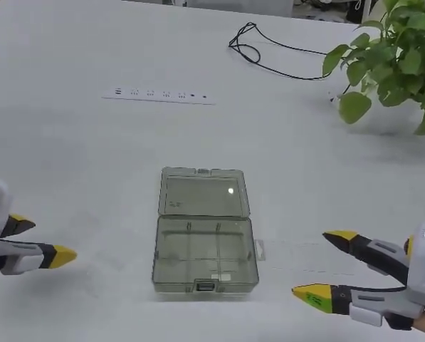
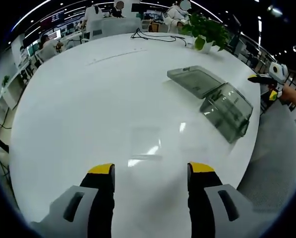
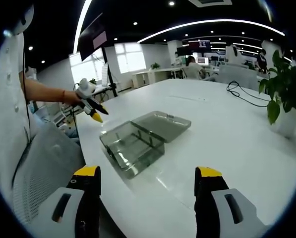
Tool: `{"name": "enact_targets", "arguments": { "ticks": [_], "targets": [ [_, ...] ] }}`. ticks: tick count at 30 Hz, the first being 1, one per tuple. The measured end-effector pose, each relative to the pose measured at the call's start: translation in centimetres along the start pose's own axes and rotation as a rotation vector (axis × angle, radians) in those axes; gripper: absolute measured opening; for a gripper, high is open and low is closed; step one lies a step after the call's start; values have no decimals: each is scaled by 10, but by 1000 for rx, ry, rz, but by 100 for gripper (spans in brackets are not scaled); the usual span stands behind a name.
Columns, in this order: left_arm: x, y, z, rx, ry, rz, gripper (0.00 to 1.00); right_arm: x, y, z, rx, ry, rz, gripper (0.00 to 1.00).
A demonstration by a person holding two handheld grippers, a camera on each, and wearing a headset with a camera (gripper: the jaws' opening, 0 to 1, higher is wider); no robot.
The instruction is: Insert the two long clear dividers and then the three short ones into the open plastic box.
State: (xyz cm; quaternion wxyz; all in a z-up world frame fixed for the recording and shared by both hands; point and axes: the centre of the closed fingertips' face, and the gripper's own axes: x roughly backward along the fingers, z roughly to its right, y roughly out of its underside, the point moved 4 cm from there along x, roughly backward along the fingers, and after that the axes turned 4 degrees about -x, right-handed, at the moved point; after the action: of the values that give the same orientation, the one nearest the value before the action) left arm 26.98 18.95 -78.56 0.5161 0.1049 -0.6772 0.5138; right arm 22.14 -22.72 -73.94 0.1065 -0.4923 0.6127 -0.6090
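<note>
The smoky clear plastic box (image 1: 205, 265) sits open at the table's middle, its lid (image 1: 203, 193) laid flat behind it. The same box (image 2: 227, 111) (image 3: 130, 146) lies ahead of each gripper. Thin ribs cross its inside; I cannot tell whether they are dividers. Faint clear dividers (image 1: 297, 254) lie flat on the table just right of the box. My left gripper (image 1: 47, 240) (image 2: 150, 171) hovers open and empty left of the box. My right gripper (image 1: 320, 264) (image 3: 147, 173) is open and empty, close to the clear dividers.
A white power strip (image 1: 159, 95) lies on the white table (image 1: 91, 164) behind the box, and a black cable (image 1: 269, 53) loops farther back. A potted plant (image 1: 394, 60) stands at the back right. People sit at desks in the background.
</note>
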Motion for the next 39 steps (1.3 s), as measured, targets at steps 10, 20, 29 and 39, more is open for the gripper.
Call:
{"name": "enact_targets", "arguments": {
  "ticks": [10, 20, 29, 39],
  "targets": [
    [-10, 8, -4, 23, -4, -80, 50, -1, 0, 3, -7, 5, 5, 78],
    [-13, 12, -4, 11, -4, -123, 44, -3, -1, 4, -13, 5, 9, 78],
    [-16, 12, -5, -16, -31, -166, 39, -3, 0, 5, -18, 7, 11, 77],
    [-17, 11, -8, -55, -62, -218, 34, -4, 2, 4, -25, 7, 14, 77]
  ]
}}
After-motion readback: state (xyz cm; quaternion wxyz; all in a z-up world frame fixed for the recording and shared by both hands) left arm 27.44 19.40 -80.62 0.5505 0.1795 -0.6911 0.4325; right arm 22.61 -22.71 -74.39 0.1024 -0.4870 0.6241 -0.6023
